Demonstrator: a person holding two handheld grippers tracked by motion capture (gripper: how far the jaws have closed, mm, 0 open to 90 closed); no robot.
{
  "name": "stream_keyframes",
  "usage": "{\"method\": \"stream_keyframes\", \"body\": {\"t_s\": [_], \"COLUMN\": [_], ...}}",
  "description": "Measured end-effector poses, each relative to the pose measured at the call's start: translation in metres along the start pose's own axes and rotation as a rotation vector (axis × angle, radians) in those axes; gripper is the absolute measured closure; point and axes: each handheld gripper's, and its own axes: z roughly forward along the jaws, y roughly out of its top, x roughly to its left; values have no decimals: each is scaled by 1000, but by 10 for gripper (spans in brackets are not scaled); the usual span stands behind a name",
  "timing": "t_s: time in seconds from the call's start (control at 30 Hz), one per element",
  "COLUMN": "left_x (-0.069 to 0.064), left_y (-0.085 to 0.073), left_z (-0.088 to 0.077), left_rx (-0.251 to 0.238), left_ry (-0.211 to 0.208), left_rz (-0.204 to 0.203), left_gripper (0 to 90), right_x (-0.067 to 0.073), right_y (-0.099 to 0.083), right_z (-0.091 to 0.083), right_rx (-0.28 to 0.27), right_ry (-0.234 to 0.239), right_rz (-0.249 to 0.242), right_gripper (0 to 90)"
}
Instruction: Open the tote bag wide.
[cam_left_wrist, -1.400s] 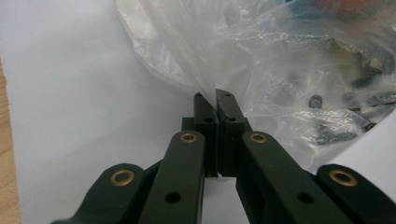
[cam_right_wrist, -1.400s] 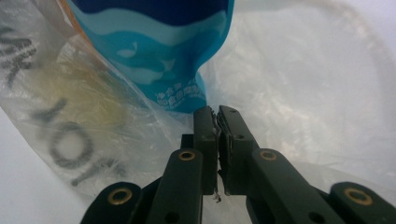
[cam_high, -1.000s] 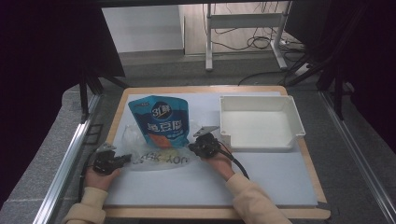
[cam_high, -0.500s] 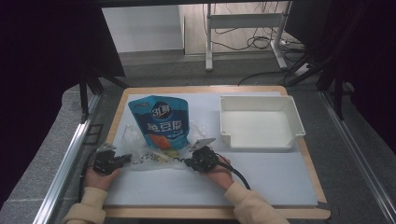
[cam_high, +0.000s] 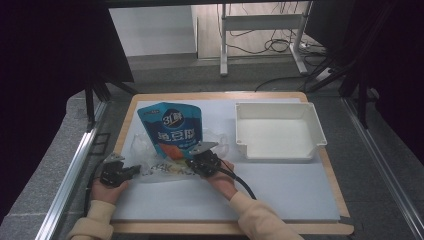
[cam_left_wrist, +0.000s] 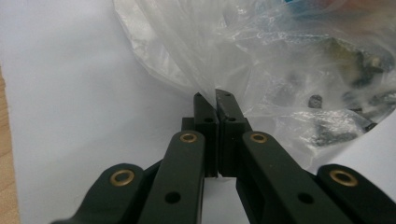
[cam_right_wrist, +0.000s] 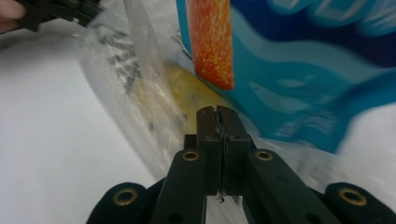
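both tools pinch the clear bag's rim, holding its mouth around the blue pouch

left of centre in the high view, the left tool (cam_high: 131, 171) has its jaws together on the clear plastic bag (cam_high: 165, 165) at one edge, and the right tool (cam_high: 192, 163) is clamped on the film at the other, likely to keep the mouth spread. the blue pouch (cam_high: 172, 129) lies on the white worktop (cam_high: 280, 190) with its lower end in the bag. the white tray (cam_high: 278, 131) sits apart at the right.
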Motion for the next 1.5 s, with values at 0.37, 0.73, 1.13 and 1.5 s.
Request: {"method": "stream_keyframes", "body": {"t_s": [0.37, 0.73, 1.13, 1.5], "left_x": [0, 0, 0, -1], "left_y": [0, 0, 0, 0], "left_z": [0, 0, 0, 1], "left_rx": [0, 0, 0, 0], "left_ry": [0, -2, 0, 0], "left_rz": [-1, 0, 1, -1], "left_gripper": [892, 891, 891, 891], "right_x": [12, 28, 40, 36], "right_y": [-8, -13, -5, 7], "right_z": [26, 20, 16, 33], "right_rx": [62, 73, 40, -33], "right_ry": [108, 190, 171, 158], "right_rz": [15, -23, -44, 25], "right_gripper": [887, 888, 888, 887]}}
